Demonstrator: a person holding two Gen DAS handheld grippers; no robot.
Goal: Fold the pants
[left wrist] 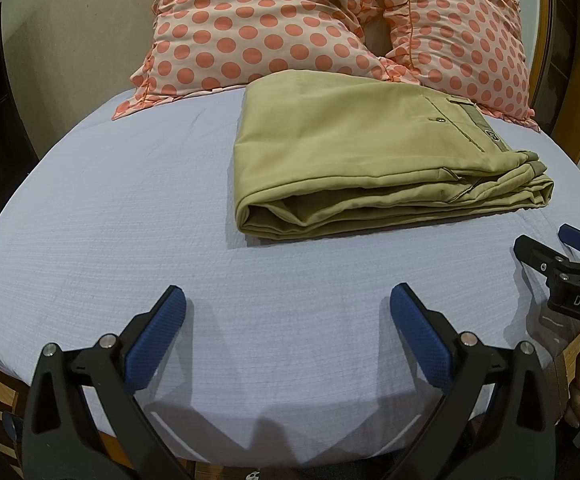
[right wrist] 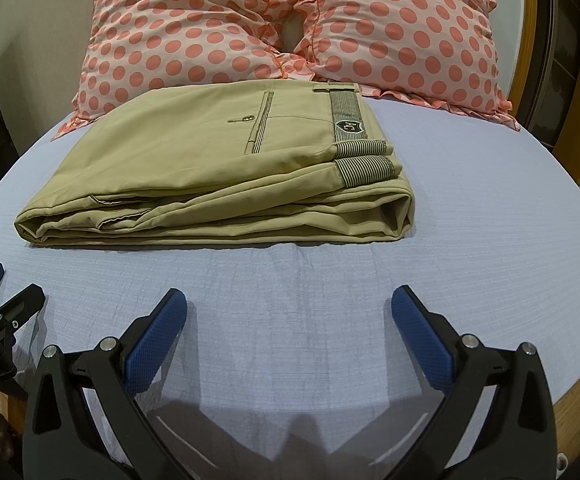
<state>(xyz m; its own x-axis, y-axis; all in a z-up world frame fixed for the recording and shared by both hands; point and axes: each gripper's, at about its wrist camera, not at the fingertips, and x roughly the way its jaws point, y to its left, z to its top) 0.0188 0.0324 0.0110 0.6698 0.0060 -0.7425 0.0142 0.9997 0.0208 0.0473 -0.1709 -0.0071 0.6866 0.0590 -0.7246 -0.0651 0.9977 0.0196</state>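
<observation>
Khaki pants (right wrist: pixel 214 164) folded into a flat stack on the pale blue bedsheet (right wrist: pixel 470 240), far edge just against the polka-dot pillows (right wrist: pixel 290 28). Left gripper (left wrist: pixel 288 300) and right gripper (right wrist: pixel 289 300) low over bare sheet on the near side of the pants, well short of them, jaws spread wide, clamping nothing.

The left gripper (left wrist: pixel 288 300) hovers low with its blue-padded fingers (left wrist: pixel 158 338) spread wide, gripping nothing. Just beside it, the right gripper (right wrist: pixel 289 301) hangs level, jaws equally parted and empty.
</observation>
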